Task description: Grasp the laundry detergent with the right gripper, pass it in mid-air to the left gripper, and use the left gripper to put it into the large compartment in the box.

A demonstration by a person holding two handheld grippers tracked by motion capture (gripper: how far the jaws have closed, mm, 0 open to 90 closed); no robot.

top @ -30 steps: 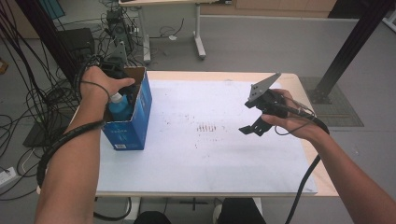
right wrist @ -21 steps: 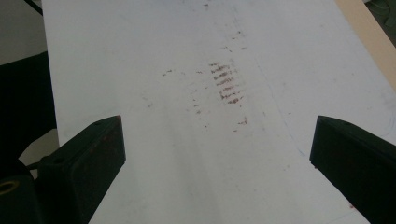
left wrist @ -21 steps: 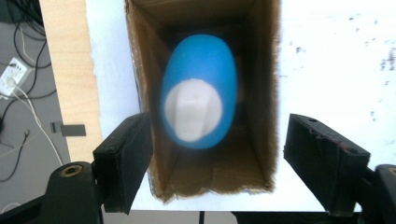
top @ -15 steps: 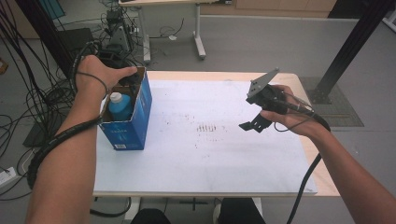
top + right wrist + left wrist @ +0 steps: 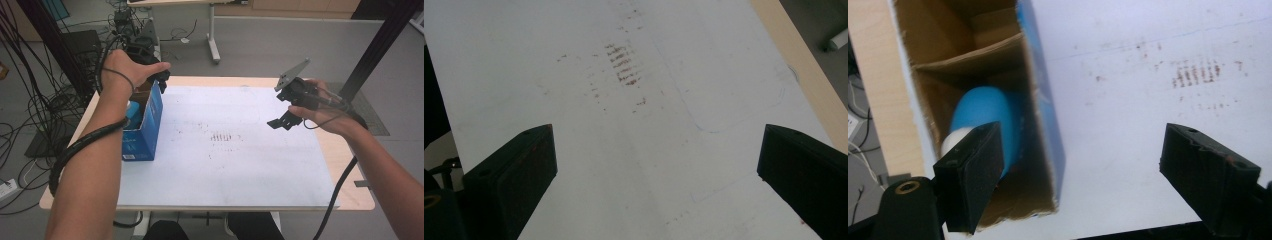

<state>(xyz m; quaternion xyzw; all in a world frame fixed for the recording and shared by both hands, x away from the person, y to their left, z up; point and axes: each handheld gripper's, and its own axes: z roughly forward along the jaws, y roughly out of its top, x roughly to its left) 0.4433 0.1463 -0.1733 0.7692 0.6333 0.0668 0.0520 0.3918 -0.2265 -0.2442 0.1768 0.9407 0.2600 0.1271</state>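
Left gripper (image 5: pixel 1078 165) has released bottle (image 5: pixel 985 120), risen.

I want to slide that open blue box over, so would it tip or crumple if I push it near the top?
The blue box stands tall and narrow on the table, so a high push would probably tip it. Its walls look like thin cardboard with the top open, so they would likely flex. The blue bottle inside may steady it somewhat, though its weight cannot be judged.

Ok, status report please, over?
Left hand-held gripper just opened, empty. Right hand-held gripper open, empty. Blue plastic bottle inside blue cardboard box. No obstruction.
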